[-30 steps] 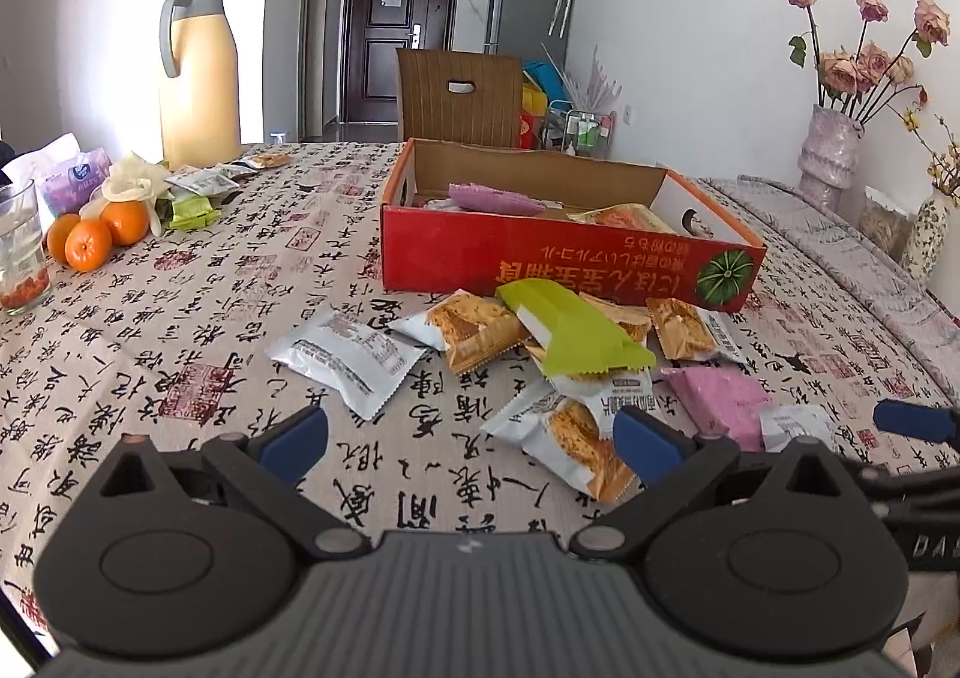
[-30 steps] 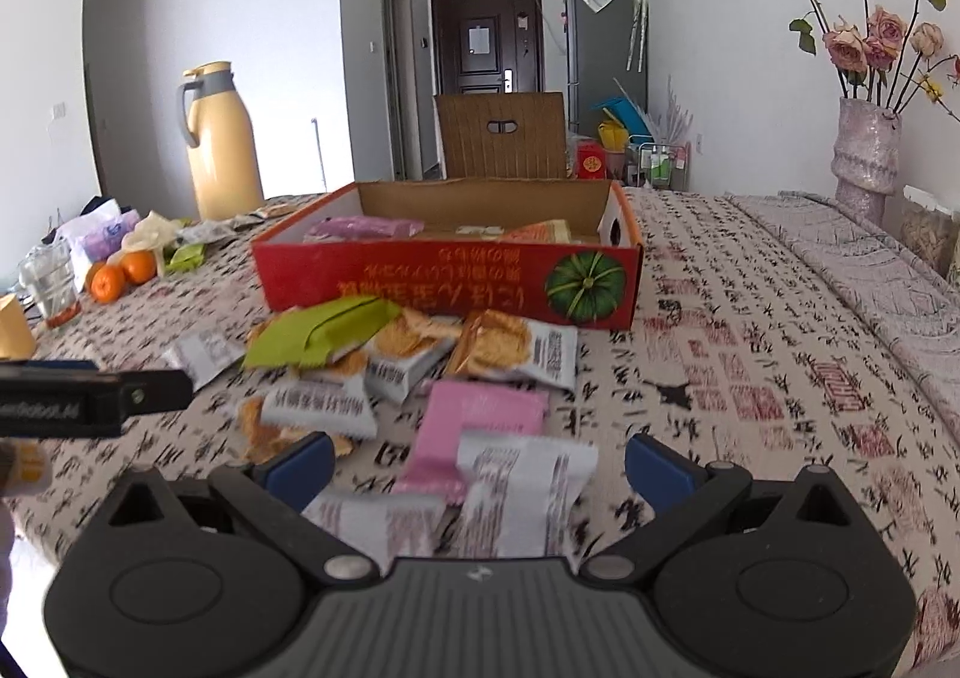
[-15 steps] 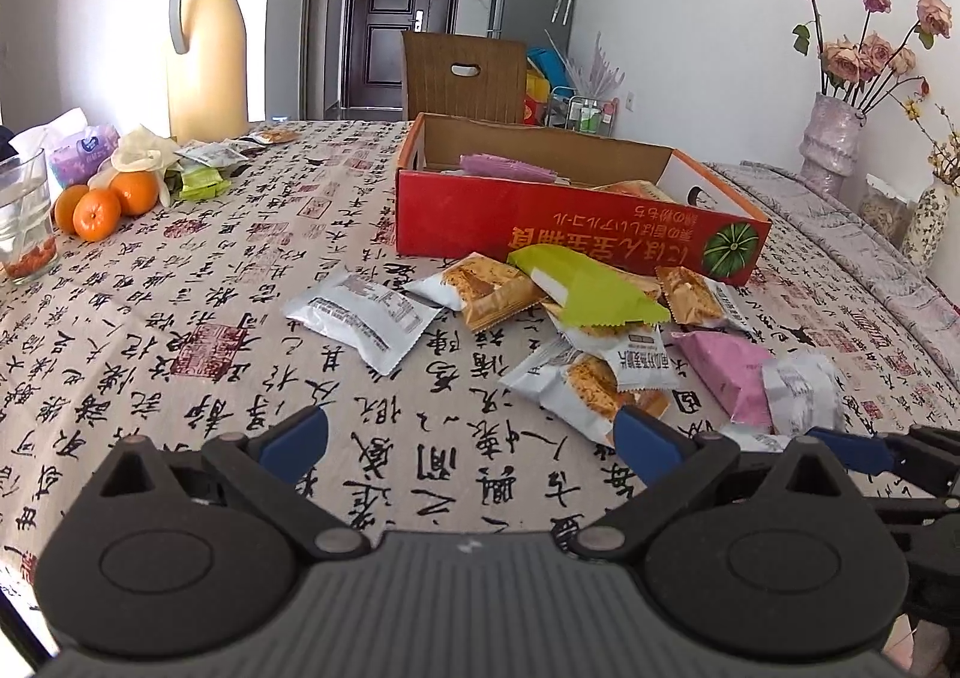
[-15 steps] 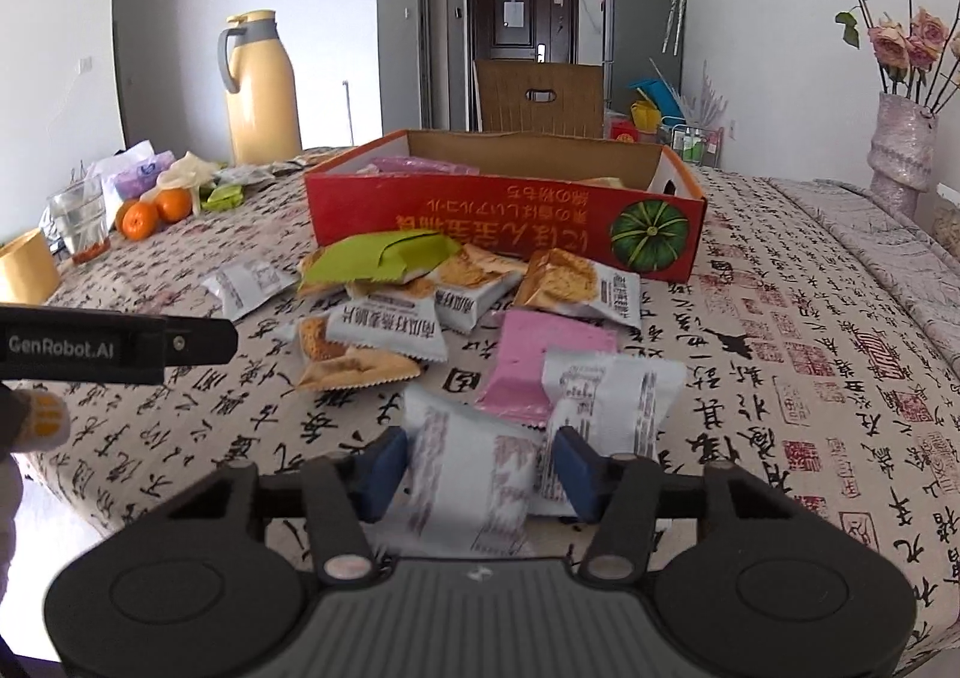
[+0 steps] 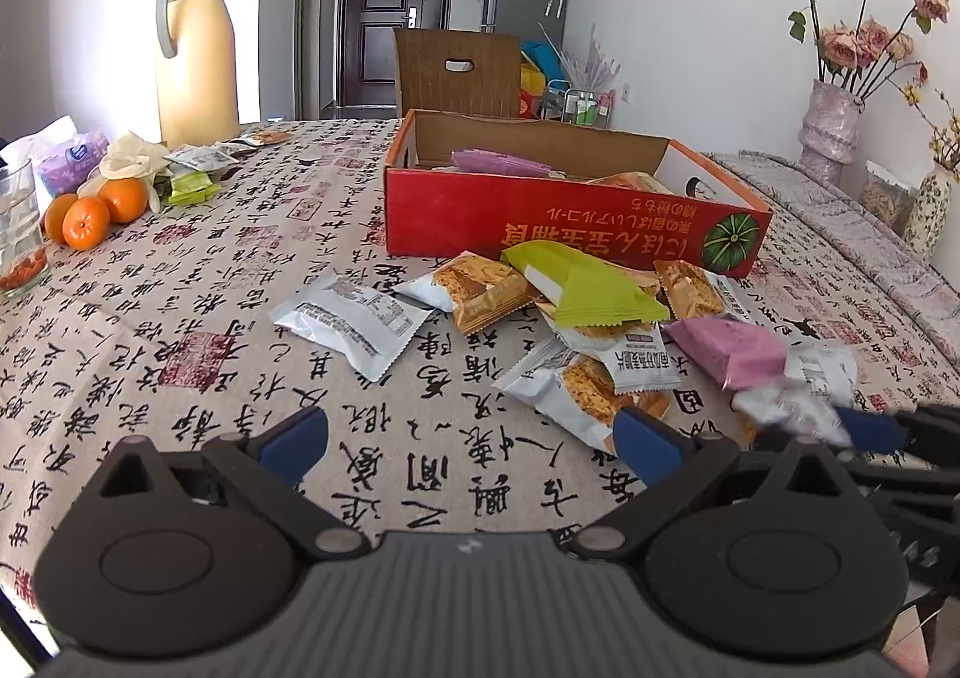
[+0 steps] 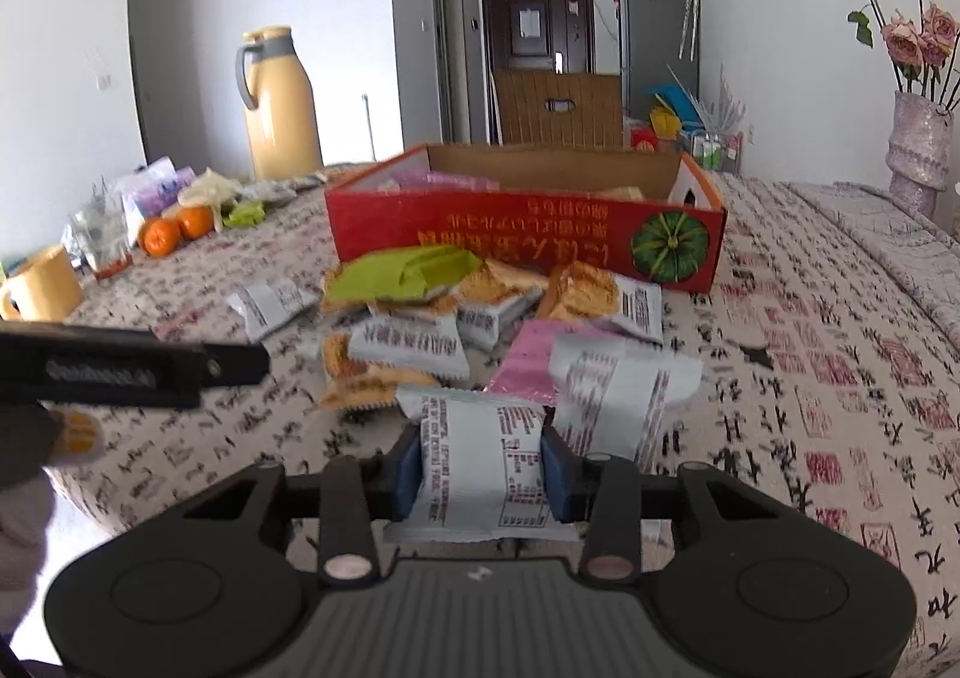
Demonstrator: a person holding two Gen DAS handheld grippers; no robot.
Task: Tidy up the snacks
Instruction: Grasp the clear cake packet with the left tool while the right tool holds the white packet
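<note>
A pile of snack packets lies in front of an open red cardboard box (image 5: 570,234) that holds a few packets. On the pile sit a green packet (image 5: 588,282) and a pink packet (image 5: 732,351). My right gripper (image 6: 480,474) is closing on a white snack packet (image 6: 486,456), and its blue pads press both of the packet's sides. In the left wrist view that packet (image 5: 792,408) is blurred at the right gripper's tip. My left gripper (image 5: 468,441) stands open over bare tablecloth, with nothing between its fingers. Another white packet (image 5: 354,318) lies alone on the left.
A yellow thermos (image 5: 195,48), oranges (image 5: 90,216) and a glass (image 5: 18,234) stand at the table's left side, with a yellow mug (image 6: 42,285) near the left edge. Flower vases (image 5: 831,126) are at the right. A chair (image 5: 456,72) stands behind the table.
The right gripper's jaws went from wide open to closed on the white packet near the table's front. The left gripper stays open and in about the same place.
</note>
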